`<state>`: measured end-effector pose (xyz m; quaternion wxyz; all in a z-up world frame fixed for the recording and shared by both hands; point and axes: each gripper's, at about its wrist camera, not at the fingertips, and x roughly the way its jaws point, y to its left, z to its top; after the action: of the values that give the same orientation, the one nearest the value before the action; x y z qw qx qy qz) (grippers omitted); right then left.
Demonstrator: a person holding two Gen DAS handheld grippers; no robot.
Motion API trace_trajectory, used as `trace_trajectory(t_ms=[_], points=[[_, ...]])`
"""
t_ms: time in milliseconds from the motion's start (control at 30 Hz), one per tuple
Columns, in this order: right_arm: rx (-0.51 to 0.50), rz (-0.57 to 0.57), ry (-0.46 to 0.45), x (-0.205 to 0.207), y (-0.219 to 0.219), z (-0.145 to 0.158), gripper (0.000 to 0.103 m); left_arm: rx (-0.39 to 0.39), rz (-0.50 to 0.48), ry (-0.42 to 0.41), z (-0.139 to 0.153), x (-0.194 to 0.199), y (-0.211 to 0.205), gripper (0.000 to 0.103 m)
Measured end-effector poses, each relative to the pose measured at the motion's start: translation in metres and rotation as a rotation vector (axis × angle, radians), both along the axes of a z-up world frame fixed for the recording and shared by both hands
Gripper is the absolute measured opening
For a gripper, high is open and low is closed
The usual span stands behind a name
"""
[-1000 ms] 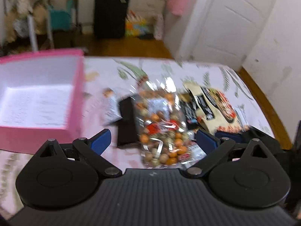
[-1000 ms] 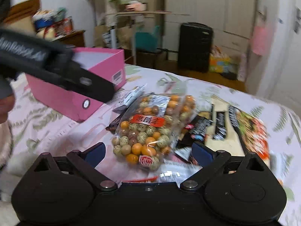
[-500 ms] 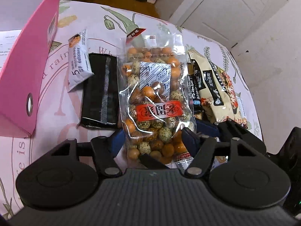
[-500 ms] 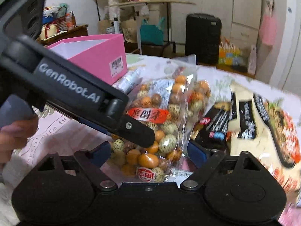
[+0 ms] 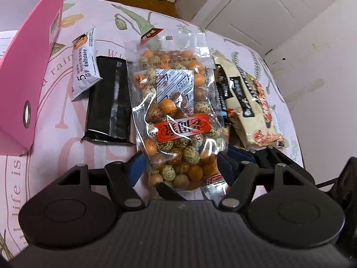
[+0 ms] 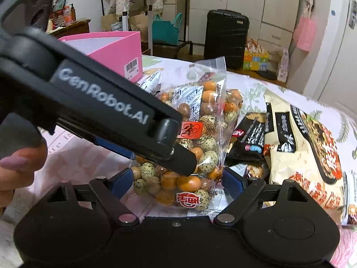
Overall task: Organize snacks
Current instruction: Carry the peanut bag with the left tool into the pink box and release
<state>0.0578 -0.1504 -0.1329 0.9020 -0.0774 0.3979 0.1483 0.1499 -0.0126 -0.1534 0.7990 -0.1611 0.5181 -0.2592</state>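
My left gripper (image 5: 179, 167) has the clear bag of coated nuts (image 5: 176, 111) between its blue pads, which sit against the bag's lower sides, though the jaws are easing apart. The bag runs from my fingers toward twelve o'clock across the flowered tablecloth (image 5: 67, 156). My right gripper (image 6: 178, 178) brackets the same bag's bottom corner, its jaws closing; I cannot tell whether its pads touch the film. At ten o'clock of the bag lies a black wrapper (image 5: 109, 102), with a white packet (image 5: 86, 67) beyond it and the pink box (image 5: 26, 71) further out. At two o'clock sits a cream noodle pack (image 5: 245, 98).
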Motion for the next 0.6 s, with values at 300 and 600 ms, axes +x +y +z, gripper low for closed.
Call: trace_trajectory(t_ms=[300,600], points=[[0.118,-0.046,0.121,-0.01,-0.008,0.018,0.082,0.086,-0.057,0.055,0.024,-0.017,-0.004,0.069],[0.233,-0.023,0.217,-0.028,-0.007,0.039,0.082,0.103,-0.072,0.137,0.046,-0.048,0.015,0.071]])
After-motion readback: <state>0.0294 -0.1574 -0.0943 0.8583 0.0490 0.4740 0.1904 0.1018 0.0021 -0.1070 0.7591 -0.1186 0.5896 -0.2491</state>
